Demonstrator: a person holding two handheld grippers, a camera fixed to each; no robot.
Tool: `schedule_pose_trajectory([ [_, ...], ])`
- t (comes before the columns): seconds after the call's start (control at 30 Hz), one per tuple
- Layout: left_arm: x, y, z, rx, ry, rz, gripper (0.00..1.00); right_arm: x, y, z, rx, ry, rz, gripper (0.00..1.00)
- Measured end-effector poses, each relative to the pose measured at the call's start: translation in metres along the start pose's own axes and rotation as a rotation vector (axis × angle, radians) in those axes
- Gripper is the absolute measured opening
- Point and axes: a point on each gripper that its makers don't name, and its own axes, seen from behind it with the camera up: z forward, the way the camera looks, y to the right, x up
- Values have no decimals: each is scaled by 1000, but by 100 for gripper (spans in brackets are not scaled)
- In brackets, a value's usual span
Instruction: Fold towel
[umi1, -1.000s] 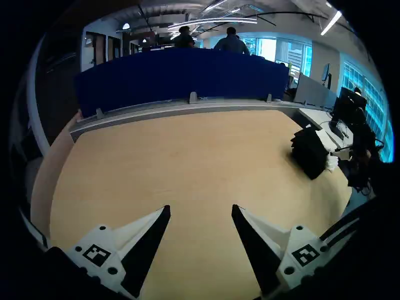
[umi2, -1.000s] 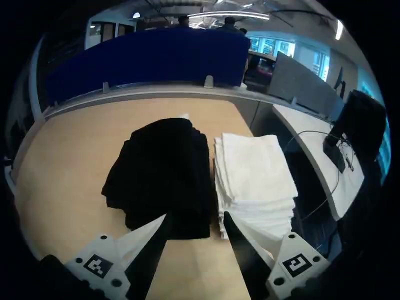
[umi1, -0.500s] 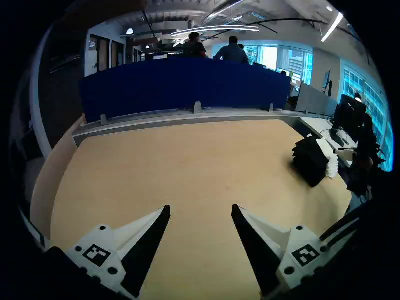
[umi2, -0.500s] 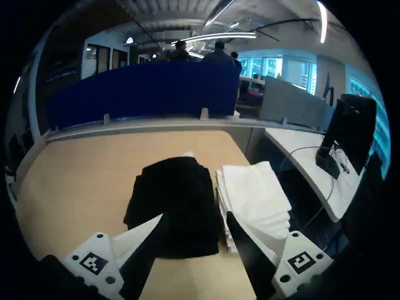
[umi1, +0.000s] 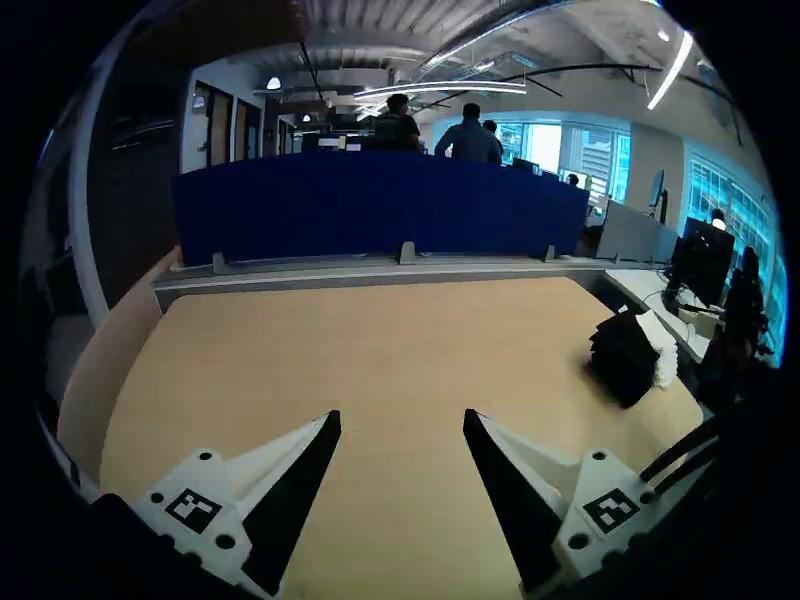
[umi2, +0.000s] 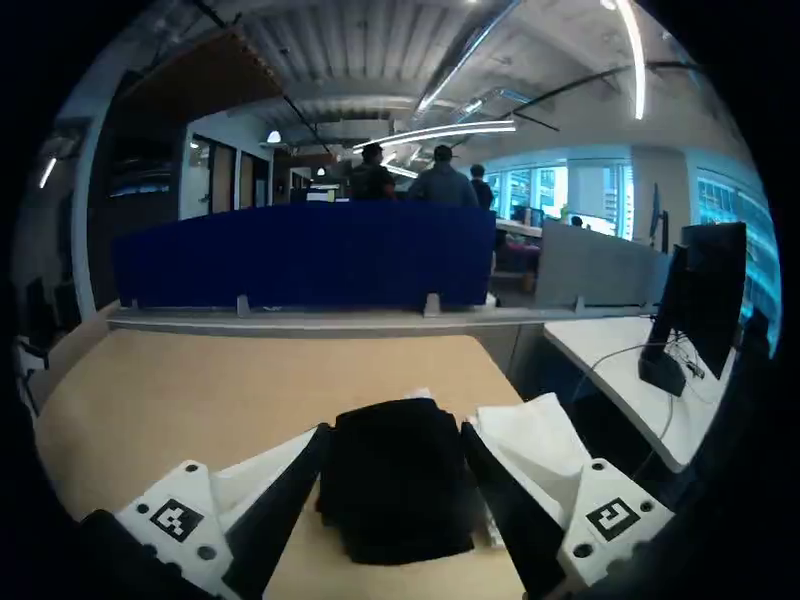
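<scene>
Office desk with a light wood tabletop and a blue partition behind. In the right gripper view, right gripper spread wide and empty, now low over the table and levelled toward the room, no longer looking down from above as a second ago. Directly ahead, framed between its two fingers, a stack of folded black towels, not touched as far as can be told. Just beside that, toward the table edge, a stack of folded white towels. In the left gripper view, left gripper also wide open and empty above bare tabletop, tilted up a little since a second ago, both stacks well apart at the far right. Probably lining up to pinch a black towel off the top. No towel spread out yet; folding not begun.
</scene>
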Motion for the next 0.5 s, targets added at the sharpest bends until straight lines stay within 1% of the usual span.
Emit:
schedule_pose_trajectory([
  [0.1,8,-5,-1,4,29,-16,91,6,-11,-1,22,13,-5,100],
  [0.23,19,-13,-3,19,71,-29,90,15,-21,-3,33,38,-16,100],
  [0.5,45,-34,-6,60,167,-30,91,39,-43,-6,46,96,-20,100],
])
